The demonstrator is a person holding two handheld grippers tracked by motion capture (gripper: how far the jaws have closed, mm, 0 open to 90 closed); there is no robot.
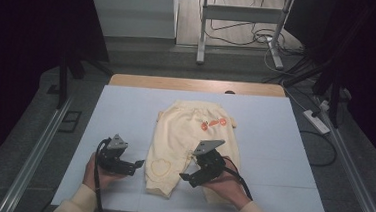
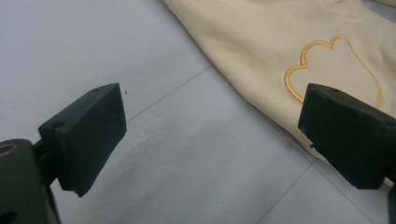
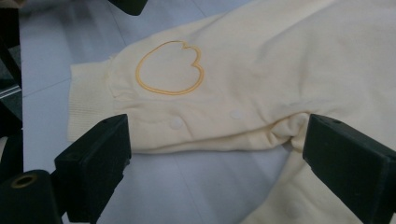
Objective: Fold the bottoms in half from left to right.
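Two snaps [image 3: 176, 122] on trousers [image 1: 184, 136] — clear from right tool [image 3: 215, 154] view.

Laboratory recording bay: dark curtains [image 1: 25, 34] flank a white-covered table [image 1: 125, 111]; cables [image 1: 241, 34], power strip [image 1: 316, 121] lie far right.

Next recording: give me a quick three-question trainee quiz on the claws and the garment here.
1. True or false: the left claw is shut on the cream trousers.
2. Which claw hovers over the trousers' legs: A left, B right?
3. What outline is stitched in orange thread on the trouser leg?

Key:
1. False. Its jaws stand apart over the white table cover, beside the leg.
2. B, the right claw.
3. A heart-like outline.
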